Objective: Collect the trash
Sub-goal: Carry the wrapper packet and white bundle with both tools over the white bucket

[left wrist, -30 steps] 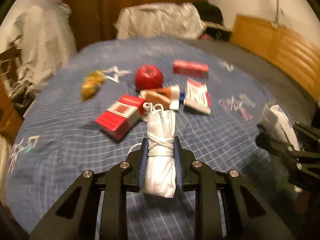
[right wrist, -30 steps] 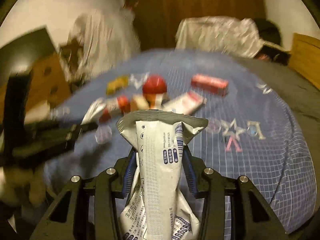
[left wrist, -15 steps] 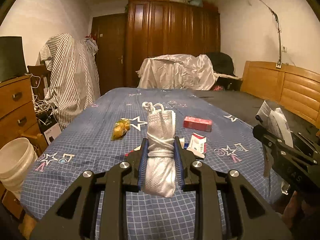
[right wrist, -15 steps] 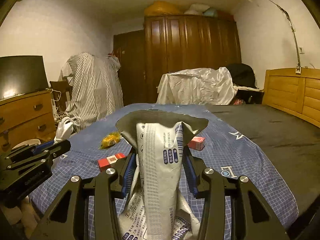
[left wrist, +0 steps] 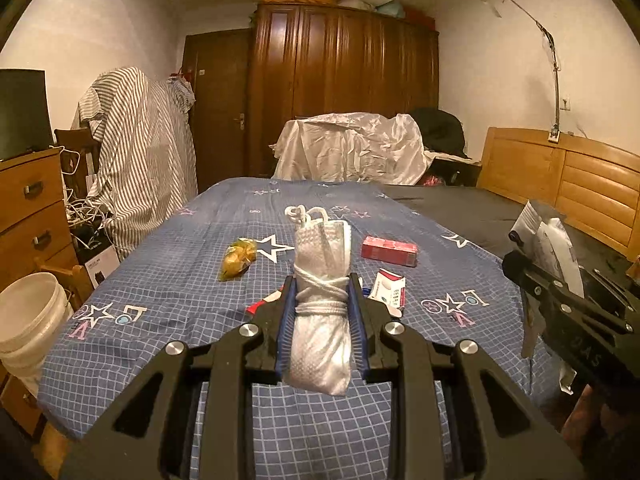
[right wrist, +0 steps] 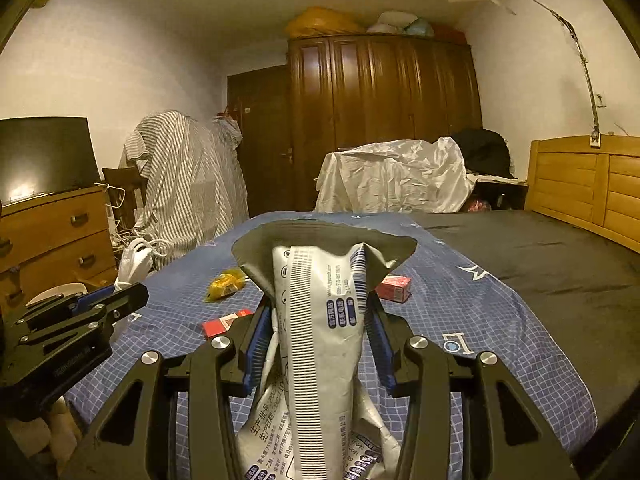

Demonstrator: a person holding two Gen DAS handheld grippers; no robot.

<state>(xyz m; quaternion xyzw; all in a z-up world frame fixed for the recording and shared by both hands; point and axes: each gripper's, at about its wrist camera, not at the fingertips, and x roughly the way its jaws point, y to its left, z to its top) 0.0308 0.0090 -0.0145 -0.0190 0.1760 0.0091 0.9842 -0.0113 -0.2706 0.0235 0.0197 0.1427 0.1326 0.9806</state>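
Down to your left, beside the bed, the white bucket lies nearest your left gripper, its fingers clamped on the rolled mask. Your right gripper grips the upright foil pouch; other litter lies ahead on the bed.

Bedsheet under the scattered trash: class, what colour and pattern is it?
The bedsheet is blue with a white grid and star prints, clearest in the left wrist view.
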